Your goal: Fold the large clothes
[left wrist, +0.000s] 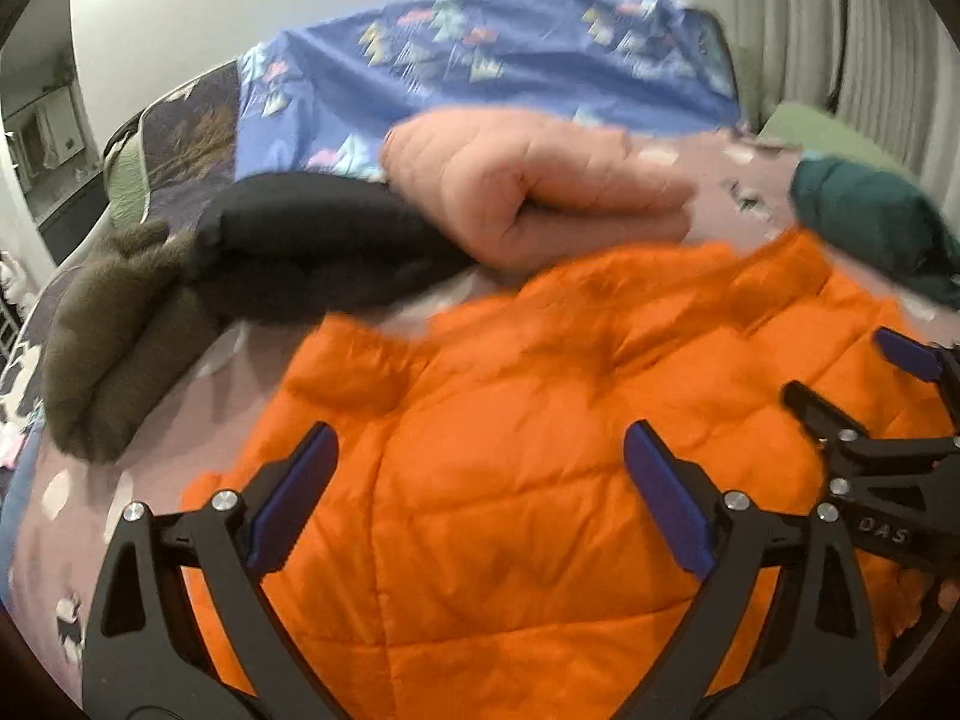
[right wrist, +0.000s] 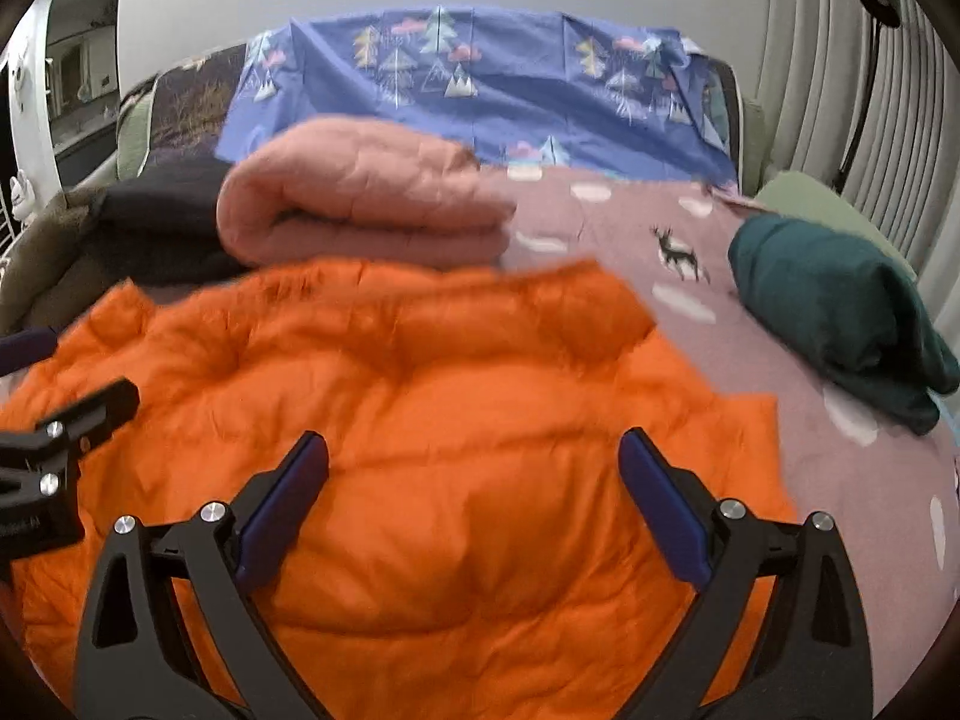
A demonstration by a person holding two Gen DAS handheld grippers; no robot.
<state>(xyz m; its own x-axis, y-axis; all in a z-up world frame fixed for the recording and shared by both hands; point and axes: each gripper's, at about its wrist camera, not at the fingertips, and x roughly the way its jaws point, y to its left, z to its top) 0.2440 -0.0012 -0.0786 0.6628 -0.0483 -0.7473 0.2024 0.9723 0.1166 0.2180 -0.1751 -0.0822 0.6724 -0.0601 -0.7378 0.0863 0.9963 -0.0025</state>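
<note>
The orange puffer jacket (left wrist: 510, 480) lies spread on the bed (right wrist: 780, 312), not yet folded; pink (right wrist: 360, 204), black (left wrist: 312, 240) and green (right wrist: 840, 312) garments already sit folded beyond. Both claws, left (left wrist: 480, 492) and right (right wrist: 474, 498), hover spread wide, holding nothing. Bare bedding to its right leaves room.

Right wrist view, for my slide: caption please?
Open right gripper above orange quilted jacket on the bed, beside folded clothes.

Left wrist: your view sits close above the orange jacket (left wrist: 480, 450), facing the headboard.
Right wrist: same, offset right.
Shared: jacket, pink bundle (right wrist: 360, 204).
</note>
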